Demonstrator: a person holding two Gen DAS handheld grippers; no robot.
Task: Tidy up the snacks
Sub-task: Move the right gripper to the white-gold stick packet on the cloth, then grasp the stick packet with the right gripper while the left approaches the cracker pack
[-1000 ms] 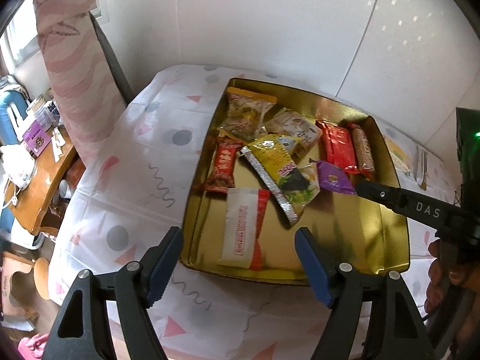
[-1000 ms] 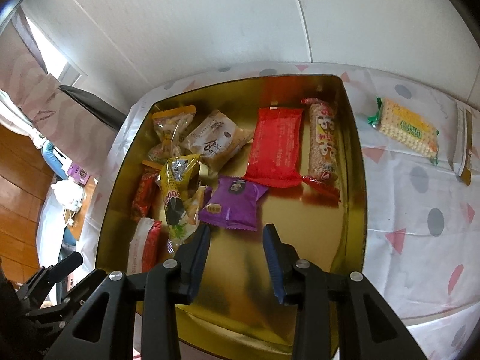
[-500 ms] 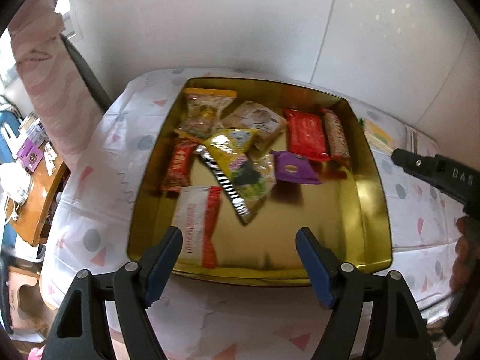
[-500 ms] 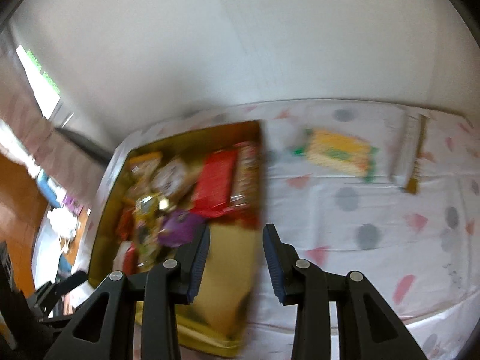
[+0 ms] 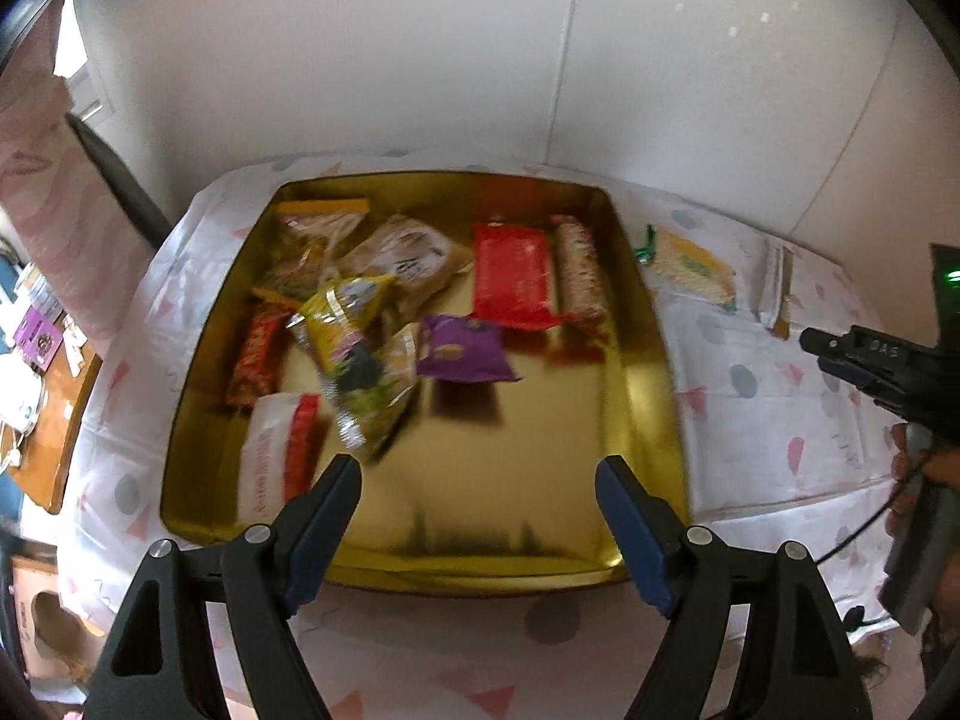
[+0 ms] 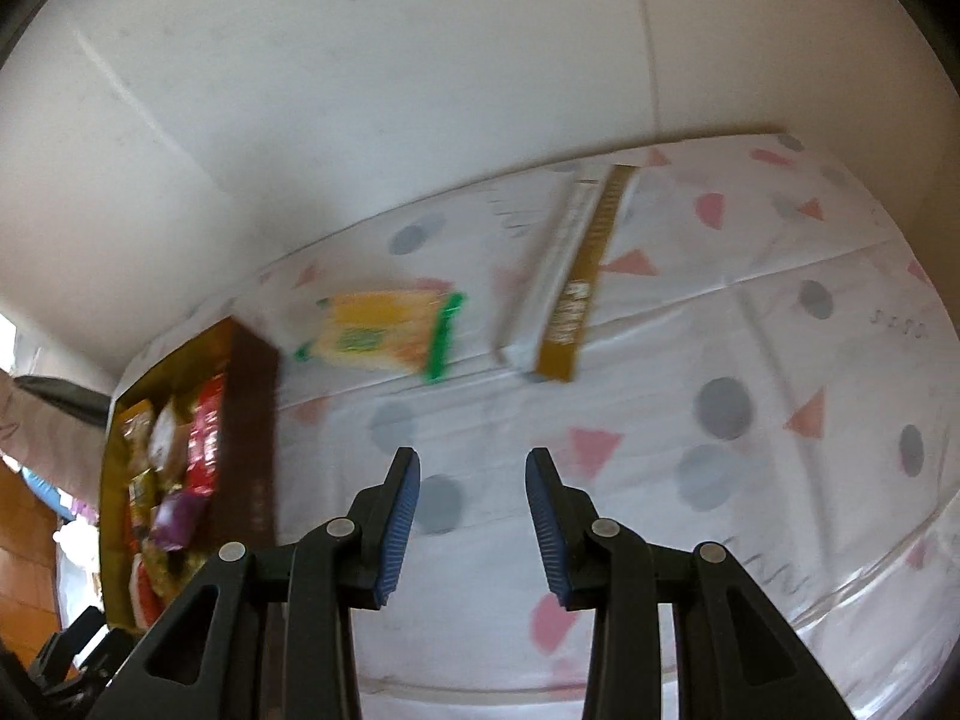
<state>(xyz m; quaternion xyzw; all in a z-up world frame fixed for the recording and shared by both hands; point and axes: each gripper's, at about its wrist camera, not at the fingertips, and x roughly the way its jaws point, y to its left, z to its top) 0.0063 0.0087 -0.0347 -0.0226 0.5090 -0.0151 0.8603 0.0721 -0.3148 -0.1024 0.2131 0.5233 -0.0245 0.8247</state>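
Note:
A gold tray [image 5: 651,372] holds several snack packets, among them a purple one [image 5: 465,348], a red one [image 5: 513,282] and a yellow one [image 5: 348,324]. My left gripper [image 5: 477,498] is open and empty above the tray's near edge. My right gripper [image 6: 471,498] is open and empty over the tablecloth, right of the tray [image 6: 252,420]. A yellow cracker pack with green ends [image 6: 384,336] and a long white and gold packet [image 6: 570,282] lie on the cloth beyond it. Both also show in the left wrist view: cracker pack [image 5: 690,264], long packet [image 5: 777,288].
The table has a white cloth with grey dots and pink triangles [image 6: 720,408]. White walls [image 5: 420,60] stand close behind it. A wooden side table with clutter [image 5: 36,372] is at the left, lower down. The right gripper's body [image 5: 888,360] shows at the right in the left wrist view.
My right gripper has swung right, from above the tray to over the bare cloth near the cracker pack. My left gripper has shifted right along the tray's near edge. Both stayed open.

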